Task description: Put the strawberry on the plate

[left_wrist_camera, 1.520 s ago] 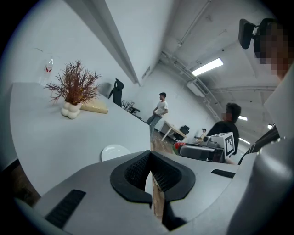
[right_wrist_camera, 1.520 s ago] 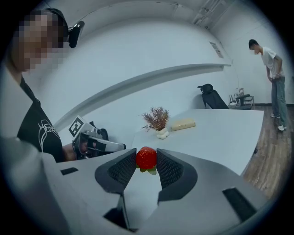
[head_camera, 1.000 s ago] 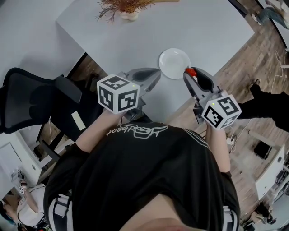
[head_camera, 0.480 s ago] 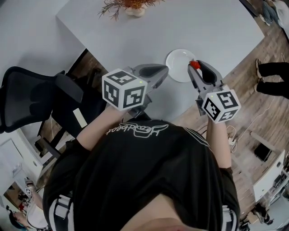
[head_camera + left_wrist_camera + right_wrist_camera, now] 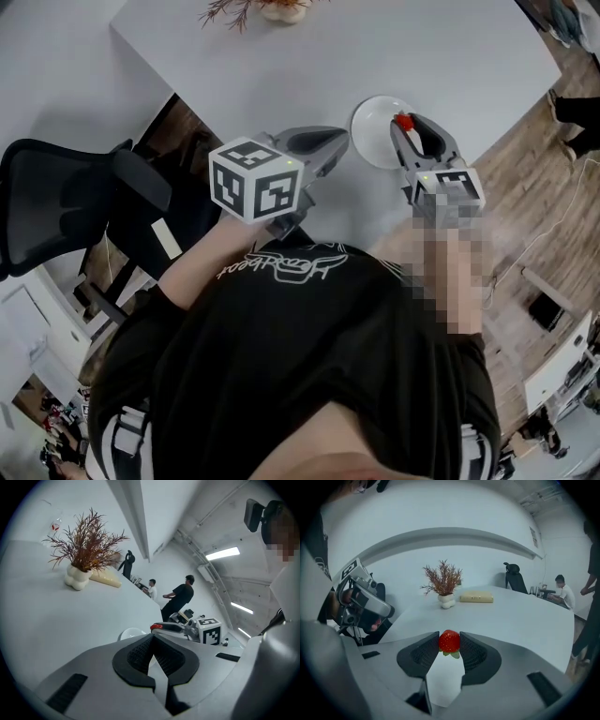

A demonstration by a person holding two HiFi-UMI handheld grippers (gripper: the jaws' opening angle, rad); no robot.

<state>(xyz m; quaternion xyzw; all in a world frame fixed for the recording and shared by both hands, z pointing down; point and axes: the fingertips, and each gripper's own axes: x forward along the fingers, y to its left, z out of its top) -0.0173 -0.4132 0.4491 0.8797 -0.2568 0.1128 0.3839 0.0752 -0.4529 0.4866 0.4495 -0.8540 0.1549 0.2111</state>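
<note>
The red strawberry (image 5: pixel 404 121) (image 5: pixel 449 641) is pinched between the black pads of my right gripper (image 5: pixel 405 123) (image 5: pixel 449 642), its green leaves hanging below. That gripper hovers over the right part of the small white plate (image 5: pixel 373 131), near the white table's front edge. In the left gripper view the plate (image 5: pixel 131 633) shows just past the jaws, with the strawberry (image 5: pixel 156 626) above it. My left gripper (image 5: pixel 343 142) (image 5: pixel 153 637) hangs left of the plate, its jaw tips together with nothing between them.
A dried plant in a white vase (image 5: pixel 277 9) (image 5: pixel 78 576) and a pale yellow block (image 5: pixel 476 597) stand at the table's far side. A black office chair (image 5: pixel 75 202) sits left of me. People (image 5: pixel 180 596) stand in the background.
My right gripper has sunk and moved forward with the strawberry, from the plate's right rim to over the plate. The left gripper has drifted slightly forward and down.
</note>
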